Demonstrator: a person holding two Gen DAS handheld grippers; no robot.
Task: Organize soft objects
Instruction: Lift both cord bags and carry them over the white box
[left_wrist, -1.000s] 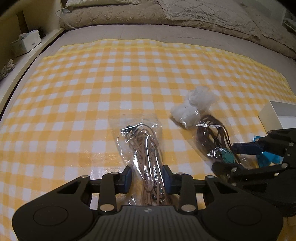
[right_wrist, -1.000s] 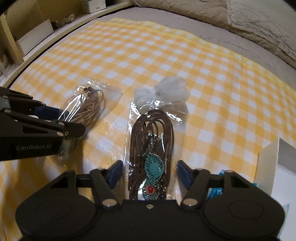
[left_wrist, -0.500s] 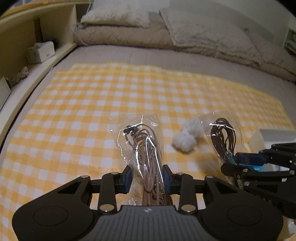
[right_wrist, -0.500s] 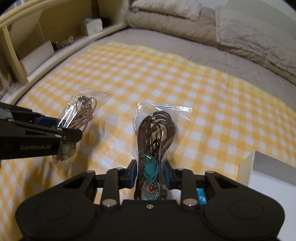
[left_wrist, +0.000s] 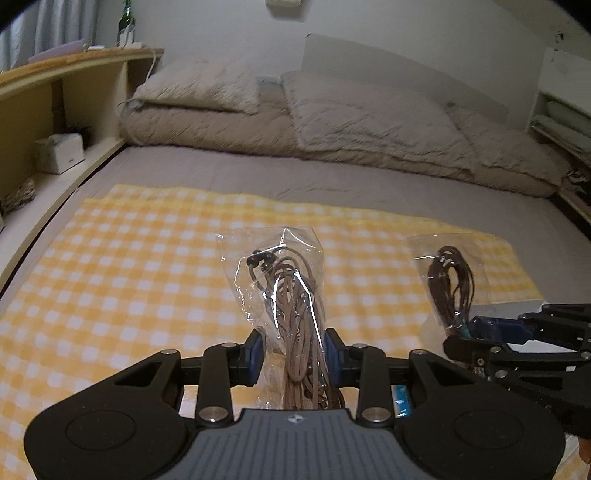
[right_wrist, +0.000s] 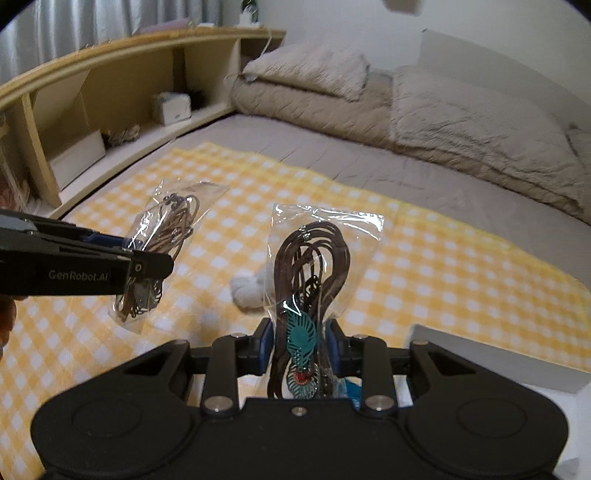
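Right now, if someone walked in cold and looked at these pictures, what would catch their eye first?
Two clear bags held up over the yellow checked cloth: the left tongs grip a bag of tan cords, the right tongs a bag of dark cords with a teal feather pendant. Below, a white fluffy ball lies on the cloth, and beige bedding is piled at the far end of the bed.

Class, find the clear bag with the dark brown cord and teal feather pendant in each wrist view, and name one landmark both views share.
Left wrist view: the dark-cord bag is at the right, clamped in the right gripper that enters from the right edge.
Right wrist view: bottom centre, standing up between that gripper's own pads.
Shared landmark: the yellow checked cloth on the bed.
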